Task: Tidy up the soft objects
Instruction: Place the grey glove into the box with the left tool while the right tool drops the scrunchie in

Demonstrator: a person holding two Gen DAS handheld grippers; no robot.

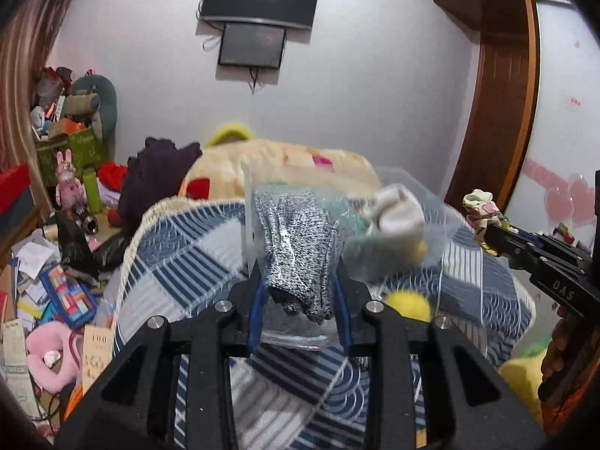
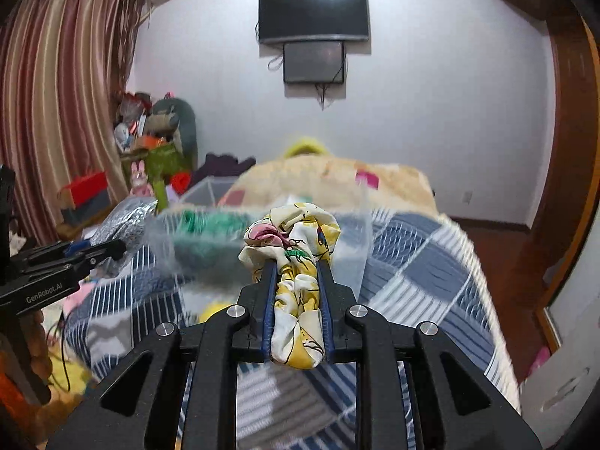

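My left gripper [image 1: 299, 262] is shut on a clear bag of grey knit gloves [image 1: 296, 243], held above the bed. My right gripper [image 2: 298, 262] is shut on a bunched yellow floral cloth [image 2: 296, 240]; it also shows at the right of the left wrist view [image 1: 482, 210]. A clear plastic bin [image 2: 348, 232] sits on the blue striped quilt [image 2: 420, 258] just beyond both grippers, with green and cream soft items inside. In the left wrist view the bin [image 1: 438, 225] holds a cream cloth [image 1: 397, 210]. The left gripper shows at the left of the right wrist view [image 2: 108, 251].
A yellow plush ball [image 1: 408, 303] lies on the quilt by the bin. A beige blanket heap [image 2: 330, 180] lies at the far end of the bed. The floor at left is cluttered with papers, boxes and toys [image 1: 56, 300]. A wooden wardrobe [image 1: 498, 93] stands at right.
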